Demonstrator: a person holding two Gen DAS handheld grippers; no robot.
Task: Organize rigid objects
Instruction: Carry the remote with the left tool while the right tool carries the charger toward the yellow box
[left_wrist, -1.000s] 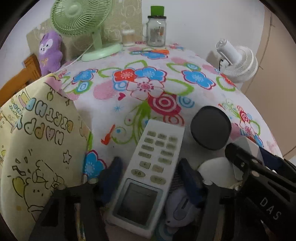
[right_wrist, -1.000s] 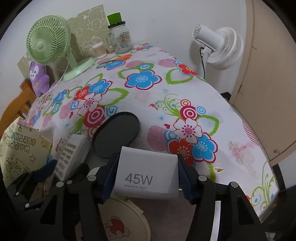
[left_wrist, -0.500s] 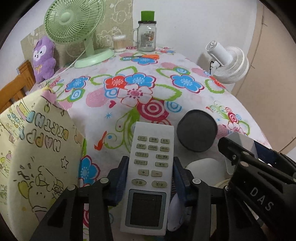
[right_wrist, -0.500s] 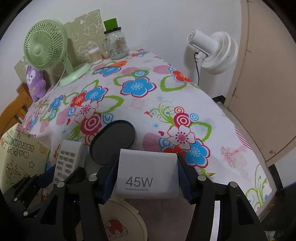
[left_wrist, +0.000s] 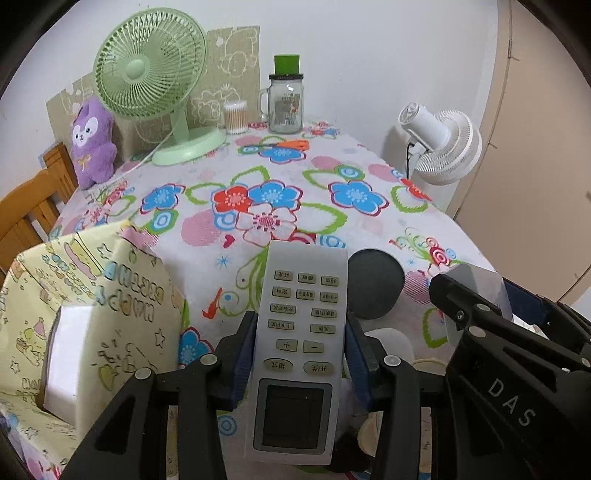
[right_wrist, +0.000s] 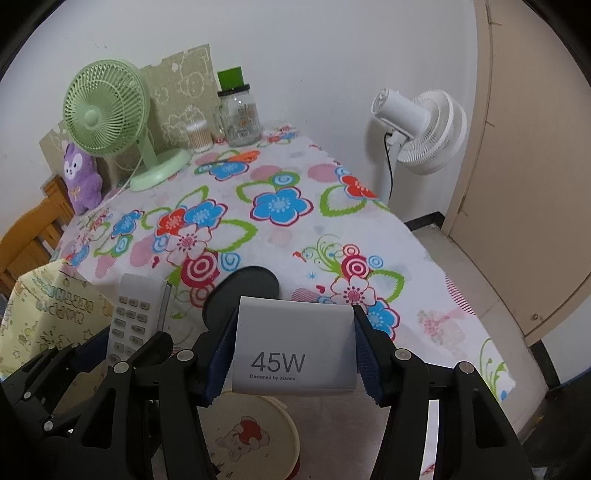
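My left gripper (left_wrist: 300, 352) is shut on a white remote control (left_wrist: 300, 339) and holds it above the flowered tablecloth (left_wrist: 280, 192). My right gripper (right_wrist: 293, 349) is shut on a white 45W charger box (right_wrist: 291, 350), also lifted. The remote also shows in the right wrist view (right_wrist: 135, 314), and the charger box in the left wrist view (left_wrist: 476, 284). A dark round disc (left_wrist: 375, 282) lies on the cloth just ahead of both grippers. A yellow paper bag (left_wrist: 85, 317) with a white box (left_wrist: 64, 363) inside stands at my left.
A green desk fan (left_wrist: 155, 88), a purple plush toy (left_wrist: 92, 142), a cotton-swab jar (left_wrist: 235, 117) and a glass jar with a green lid (left_wrist: 286, 98) stand at the far edge. A white floor fan (left_wrist: 443, 146) is right of the table. A round cream lid (right_wrist: 251, 439) lies below my right gripper.
My left gripper has closed on the remote and lifted it off the cloth. Both grippers have risen and pulled back a little; the right still holds the charger box.
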